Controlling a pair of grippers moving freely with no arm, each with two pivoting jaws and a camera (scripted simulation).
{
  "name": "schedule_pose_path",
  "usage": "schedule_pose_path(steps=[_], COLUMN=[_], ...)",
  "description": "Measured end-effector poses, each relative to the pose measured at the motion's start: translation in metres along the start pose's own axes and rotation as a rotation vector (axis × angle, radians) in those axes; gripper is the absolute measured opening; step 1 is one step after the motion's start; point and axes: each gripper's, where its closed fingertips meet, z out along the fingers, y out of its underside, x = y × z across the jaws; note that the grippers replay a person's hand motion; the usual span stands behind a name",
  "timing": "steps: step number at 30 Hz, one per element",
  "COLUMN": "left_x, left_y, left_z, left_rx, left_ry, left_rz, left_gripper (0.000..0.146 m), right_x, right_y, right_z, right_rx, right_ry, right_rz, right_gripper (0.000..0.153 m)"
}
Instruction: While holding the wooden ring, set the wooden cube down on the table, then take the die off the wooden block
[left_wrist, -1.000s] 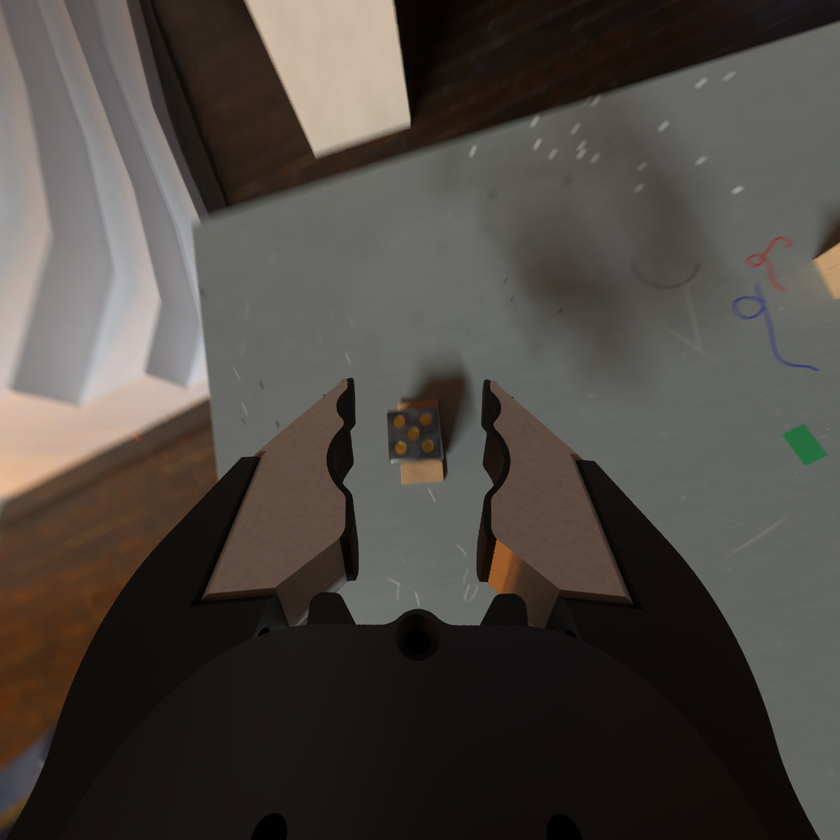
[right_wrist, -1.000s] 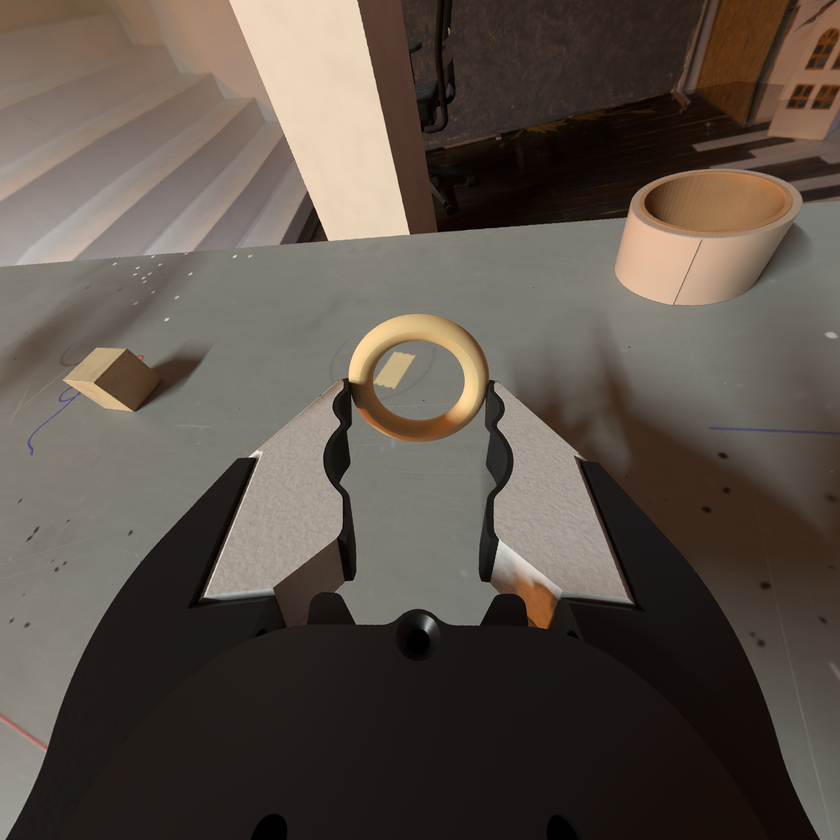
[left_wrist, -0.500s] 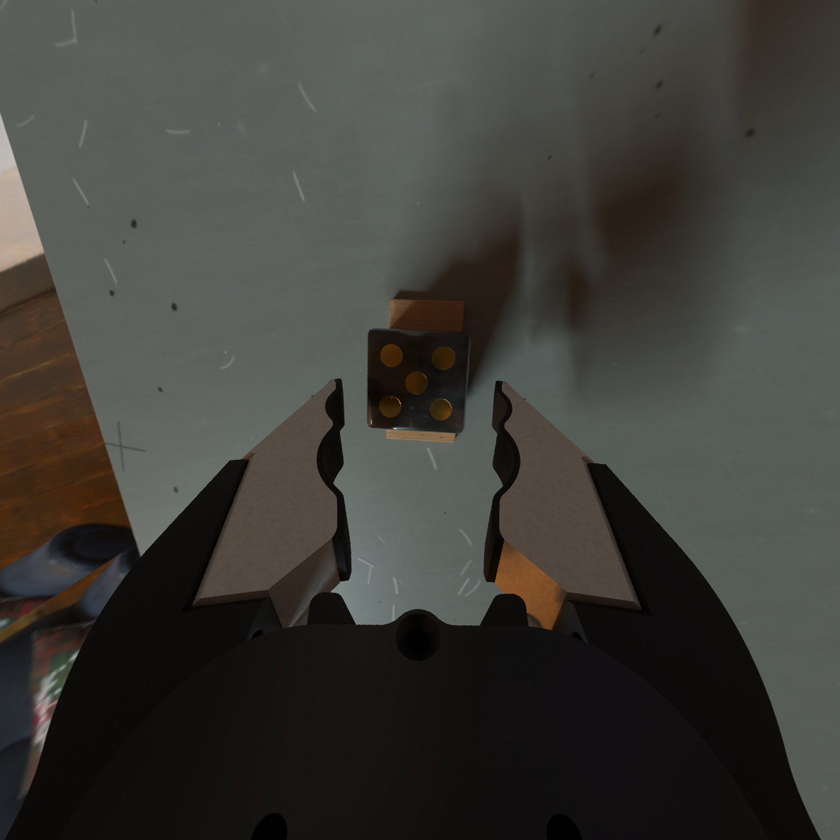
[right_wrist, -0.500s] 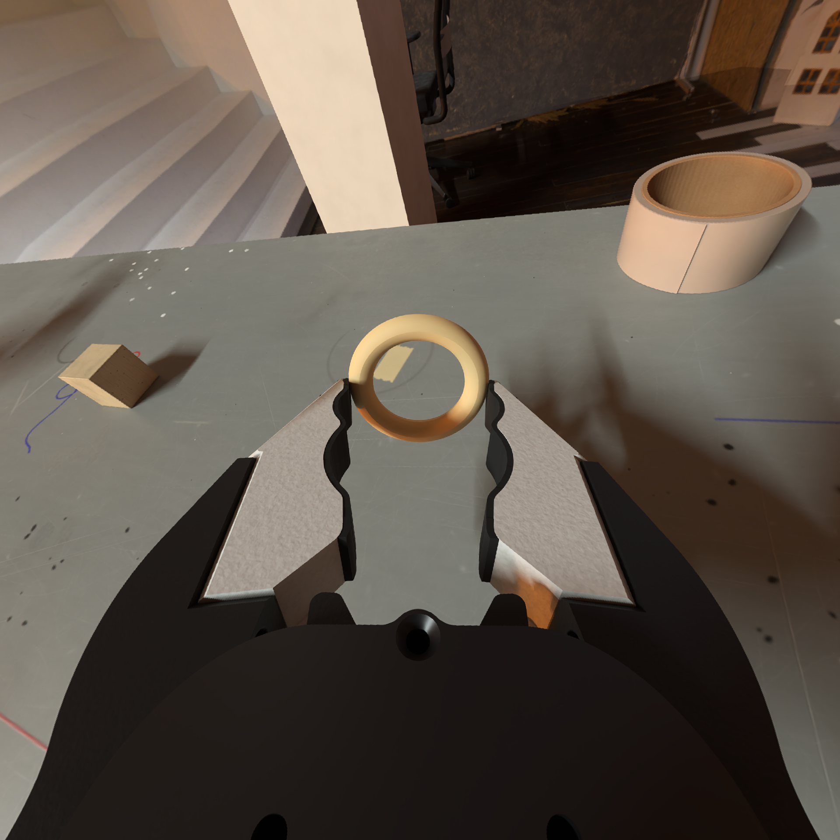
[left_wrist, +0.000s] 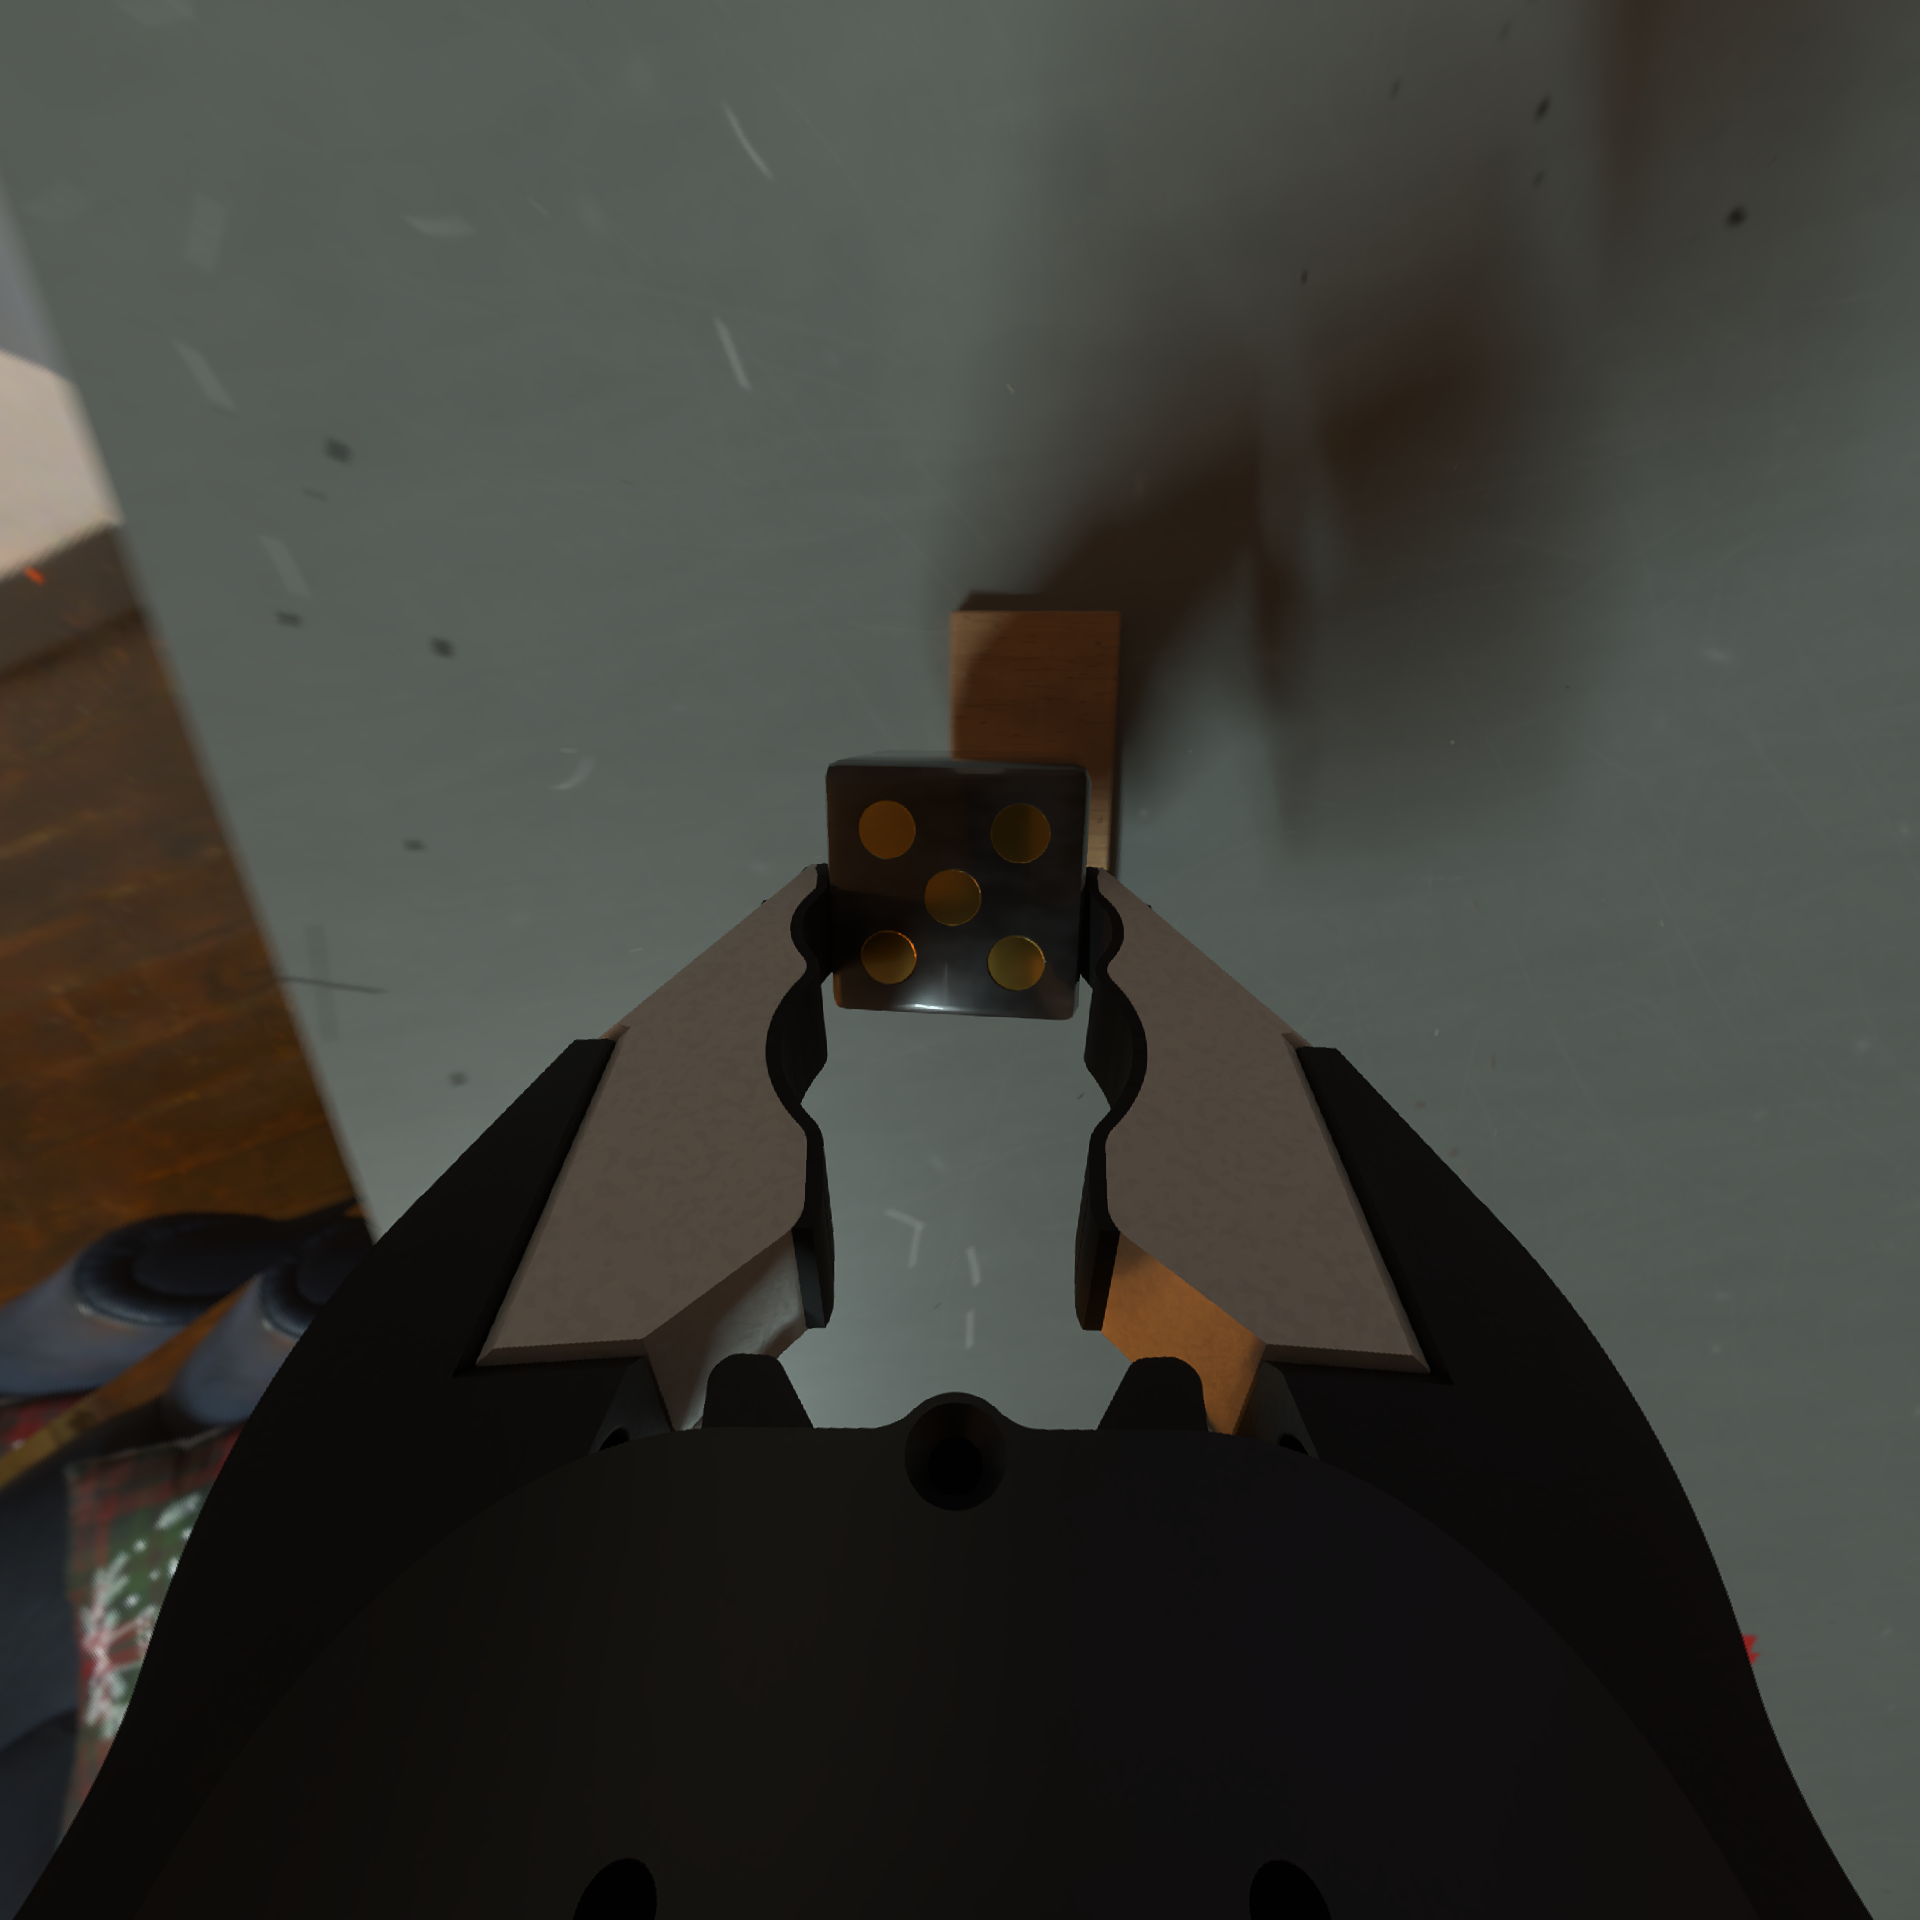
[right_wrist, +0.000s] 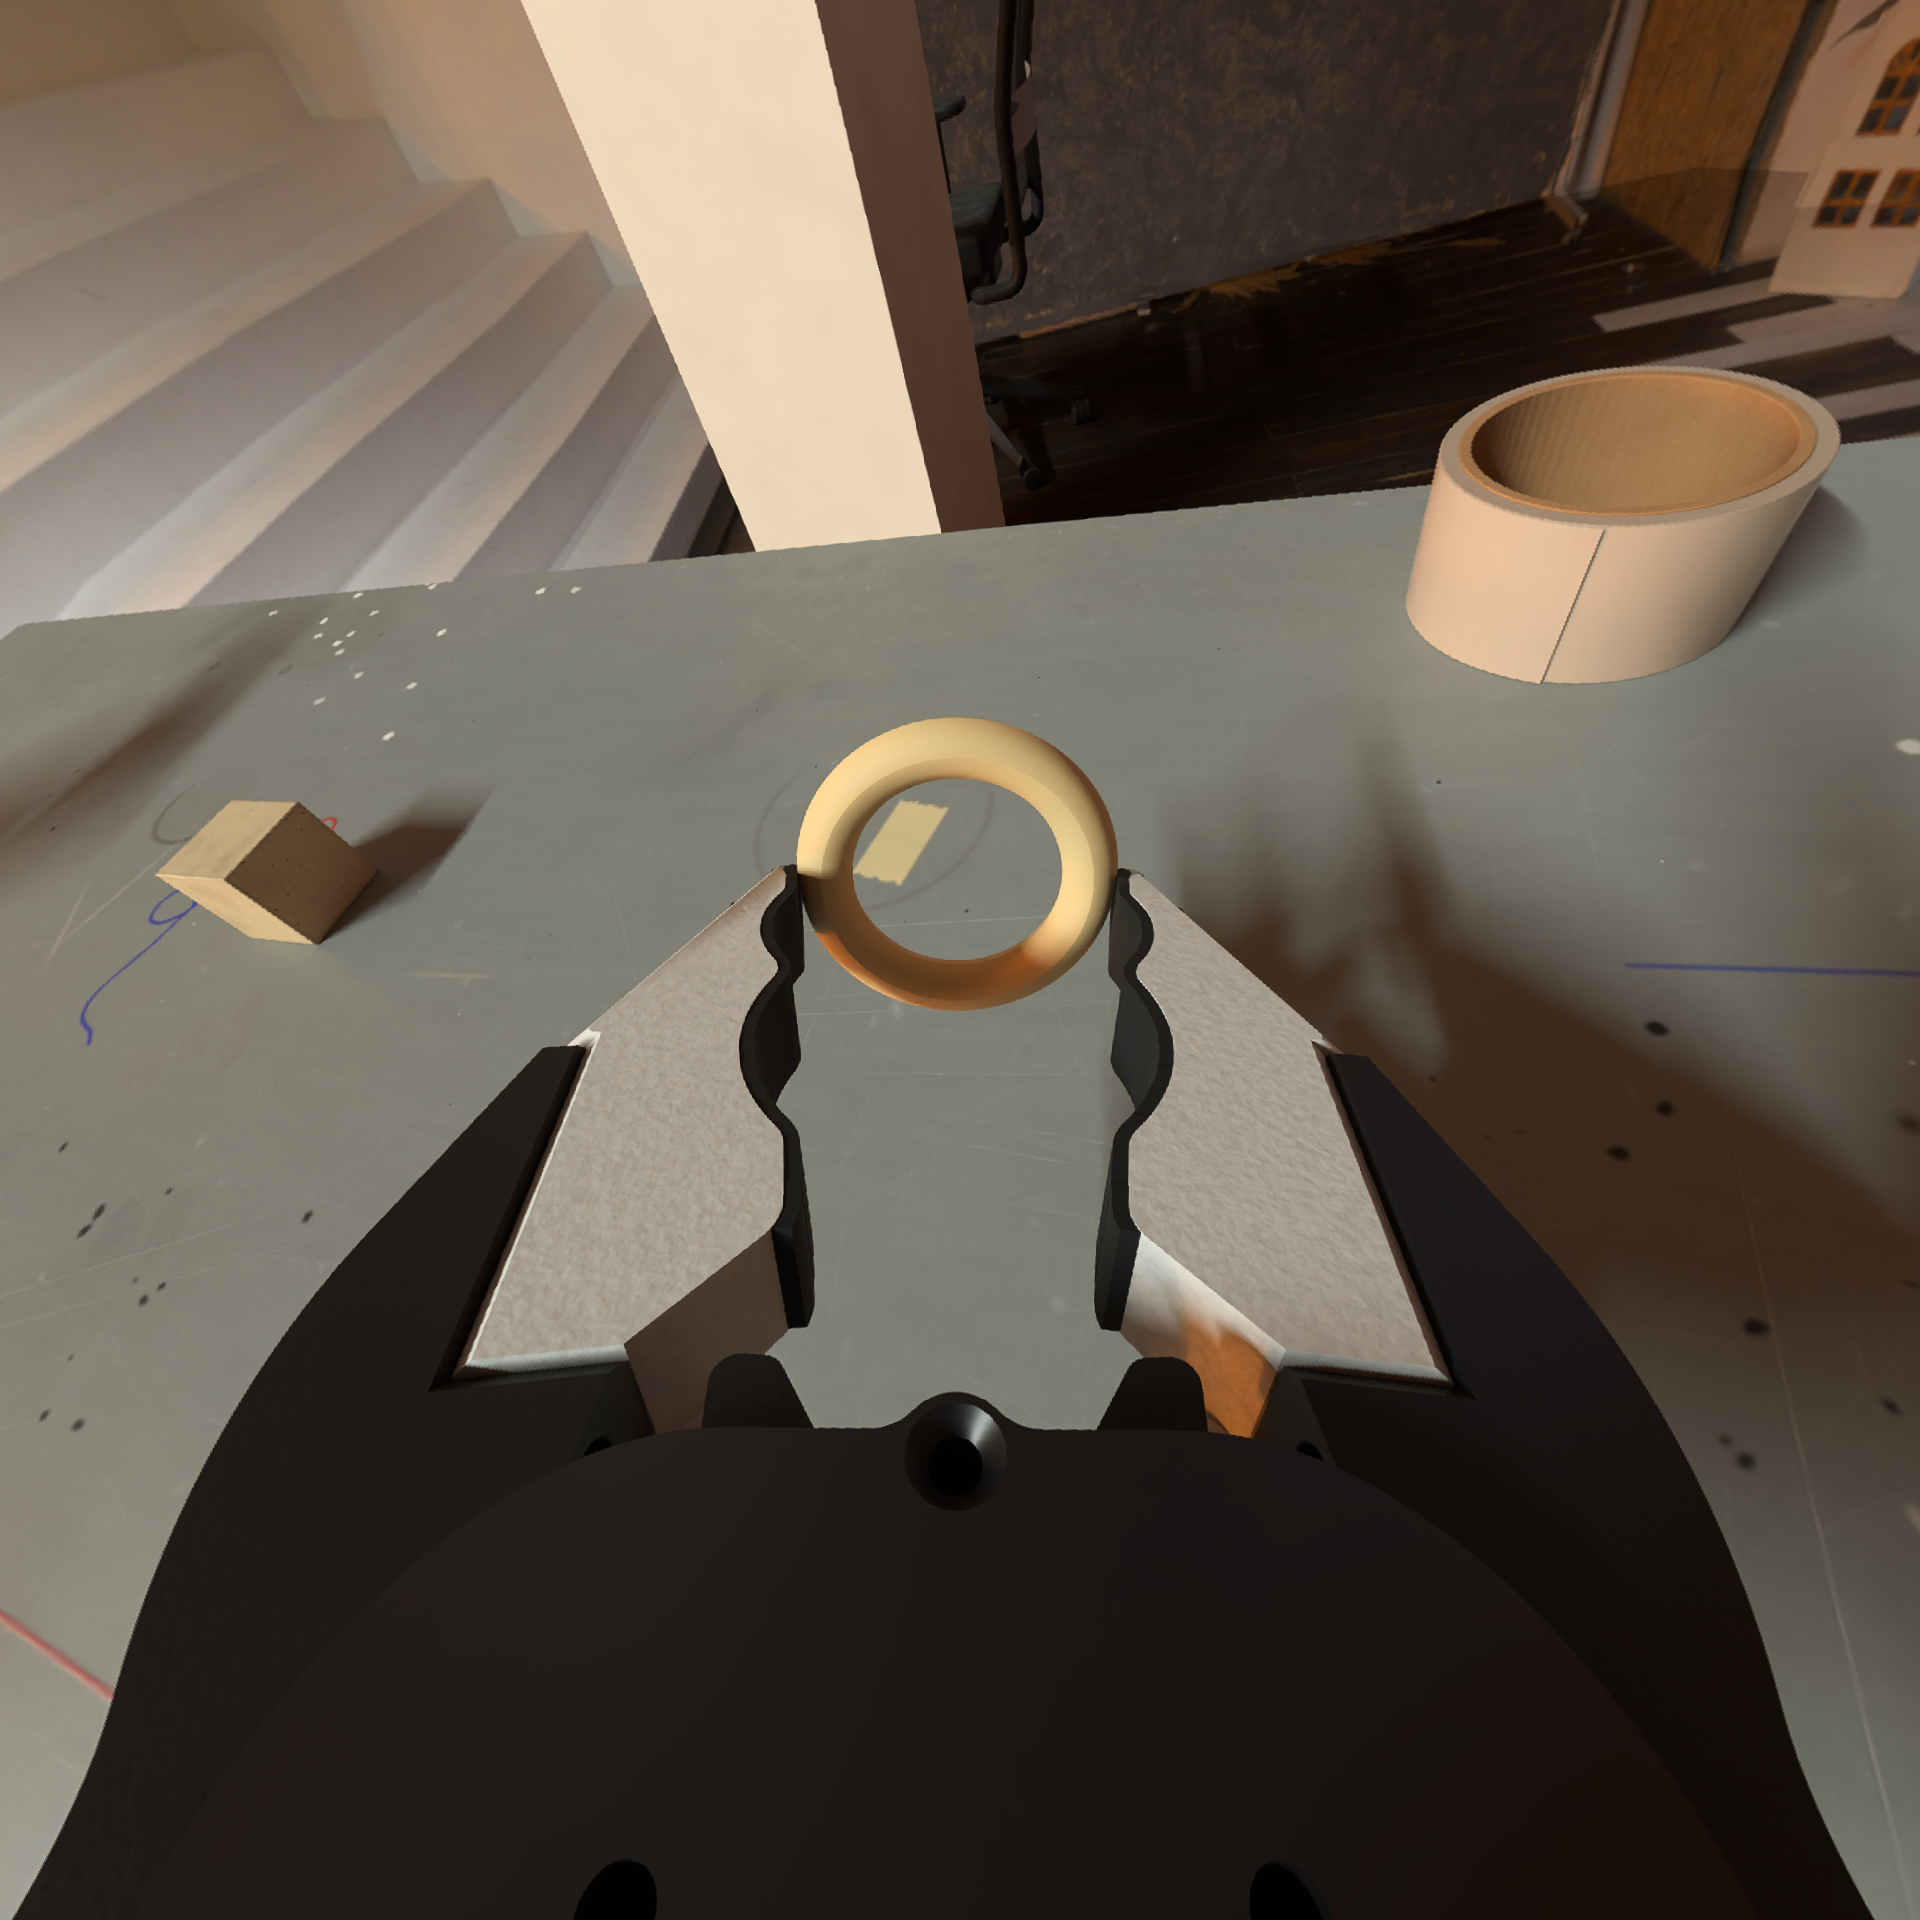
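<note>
Showing as glossy black with five golden-orange pips in a quincunx: the die (left_wrist: 954, 896). Glowing warm orange-brown behind it: the wooden block (left_wrist: 1036, 675). Spreading dull grey-green, flecked with white dashes and dark specks: the table (left_wrist: 520, 416). Appearing pale honey-yellow, shading to amber on its lower edge: the wooden ring (right_wrist: 956, 862). Sitting light tan with a darker brown shaded face: the wooden cube (right_wrist: 265, 871). Standing cream outside, tan-brown inside: the tape roll (right_wrist: 1600, 540). Trailing blue across the grey: a scribble (right_wrist: 120, 982). Lying pale yellow on the grey: a tape patch (right_wrist: 902, 844).
</note>
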Motion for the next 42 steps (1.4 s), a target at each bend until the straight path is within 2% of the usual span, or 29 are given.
schedule_pose_path(steps=[3, 5, 8, 11, 13, 15, 19, 23, 27, 36, 42], left_x=[-0.013, -0.004, 0.056, 0.137, 0.181, 0.211, 0.234, 0.235, 0.239, 0.236, 0.233], left_y=[-0.015, -0.037, -0.068, -0.078, -0.077, -0.072, -0.065, -0.077, -0.087, -0.090, -0.089], left_z=[-0.045, -0.087, -0.146, -0.163, -0.144, -0.109, -0.029, 0.019, 0.031, 0.046, 0.054], left_rx=[0.118, 0.231, 0.385, 0.446, 0.418, 0.333, 0.122, 0.075, 0.108, 0.058, 0.027], left_ry=[-0.033, -0.013, 0.129, 0.238, 0.260, 0.309, 0.387, 0.362, 0.361, 0.376, 0.357], left_rz=[0.057, 0.155, 0.451, 0.855, 1.061, 1.171, 1.225, 1.240, 1.279, 1.321, 1.350], left_gripper=[0.047, 0.047, 0.047, 0.047, 0.047, 0.047, 0.047, 0.047, 0.047, 0.047, 0.047], right_x=[0.001, 0.001, 0.001, -0.001, -0.002, -0.003, -0.008, -0.011, -0.009, -0.013, -0.010], right_y=[-0.001, -0.001, -0.003, -0.004, -0.003, -0.003, -0.013, -0.012, -0.008, -0.008, -0.005], right_z=[0.000, 0.000, -0.002, -0.003, -0.003, -0.003, -0.006, -0.006, -0.002, -0.001, 0.002], right_rx=[0.000, -0.011, -0.016, -0.014, -0.015, -0.017, 0.039, 0.027, -0.003, -0.015, -0.030], right_ry=[0.002, 0.012, 0.028, 0.031, 0.030, 0.027, 0.014, 0.019, 0.030, 0.055, 0.057], right_rz=[0.001, -0.012, -0.041, -0.056, -0.059, -0.059, -0.052, -0.080, -0.099, -0.167, -0.158], right_gripper=[0.059, 0.059, 0.059, 0.059, 0.059, 0.059, 0.059, 0.059, 0.059, 0.059, 0.059])
